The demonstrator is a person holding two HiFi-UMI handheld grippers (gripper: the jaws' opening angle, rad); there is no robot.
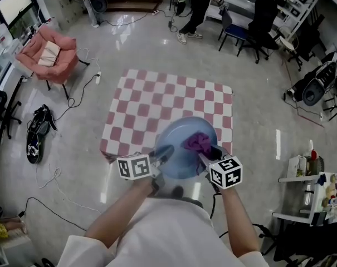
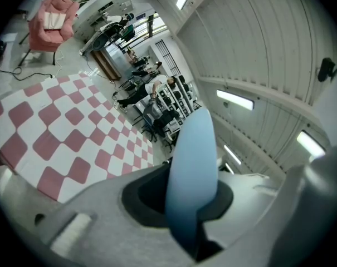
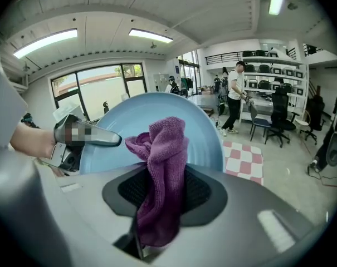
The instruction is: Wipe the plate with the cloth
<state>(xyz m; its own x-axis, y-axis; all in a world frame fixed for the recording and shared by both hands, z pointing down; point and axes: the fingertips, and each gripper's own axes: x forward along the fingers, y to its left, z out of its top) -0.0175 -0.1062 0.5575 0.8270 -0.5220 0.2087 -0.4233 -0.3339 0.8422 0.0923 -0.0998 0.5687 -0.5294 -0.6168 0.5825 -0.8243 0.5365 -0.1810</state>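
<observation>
Above the near edge of the checked surface (image 1: 174,102): a light blue plate (image 1: 176,149) is held up off it, between the two grippers.
Left gripper (image 1: 167,151): its jaws are closed on the rim of the plate (image 2: 193,166), which is seen edge-on and runs straight up between them in the left gripper view.
Right gripper (image 1: 208,152): its jaws are clamped on a purple cloth (image 3: 160,171), whose bunched free end sticks up past the jaw tips.
Cloth relative to plate: in the head view the cloth (image 1: 197,143) is seen lying against the right part of the plate's hollow face, just ahead of the right gripper.
Plate relative to right gripper: the hollow face of the plate (image 3: 157,115) is turned towards the right gripper and fills the middle of that gripper's view, directly behind the cloth.
Left gripper as seen from the right: it is seen at the plate's left rim (image 3: 110,139), opposite the cloth.
Markings: a marker cube (image 1: 136,167) with black-and-white squares is carried on the left gripper, and another (image 1: 225,172) on the right gripper.
Labels: the print on the bottles (image 1: 310,163) on the white shelf (image 1: 302,178) at the right is too small to be read.
Surroundings: the checked surface is pink and white; a pink armchair (image 1: 48,53) stands well apart at the upper left on the pale floor (image 1: 257,93).
</observation>
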